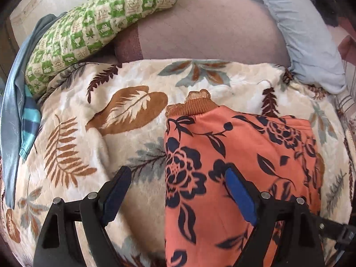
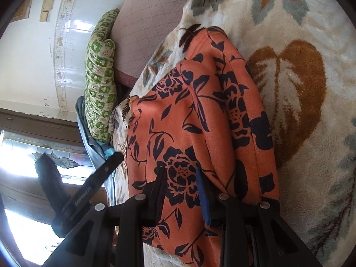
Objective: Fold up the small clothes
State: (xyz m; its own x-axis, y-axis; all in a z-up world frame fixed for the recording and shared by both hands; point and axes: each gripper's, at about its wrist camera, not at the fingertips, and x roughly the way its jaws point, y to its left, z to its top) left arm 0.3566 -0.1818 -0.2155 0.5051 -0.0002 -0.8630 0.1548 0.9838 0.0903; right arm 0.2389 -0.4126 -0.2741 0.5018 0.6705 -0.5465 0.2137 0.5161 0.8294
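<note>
An orange garment with dark blue flowers [image 1: 222,146] lies folded on a cream leaf-print blanket [image 1: 133,82], its brown ribbed collar [image 1: 195,106] at the far end. My left gripper [image 1: 178,178] hangs open above it. One finger is over the blanket and the other over the cloth, with nothing gripped. In the right wrist view my right gripper [image 2: 181,178] is shut on a bunched fold of the orange garment [image 2: 189,111] at its near edge. The left gripper [image 2: 77,169] shows blurred at that view's lower left, off the garment.
A green-and-cream checked pillow [image 1: 100,22] lies at the blanket's far left. A grey-blue cloth [image 1: 11,111] and a teal striped piece [image 1: 31,122] hang beside it. A light blue cloth [image 1: 307,33] lies at the far right on the taupe mattress [image 1: 211,33]. A window [image 2: 33,166] is beyond.
</note>
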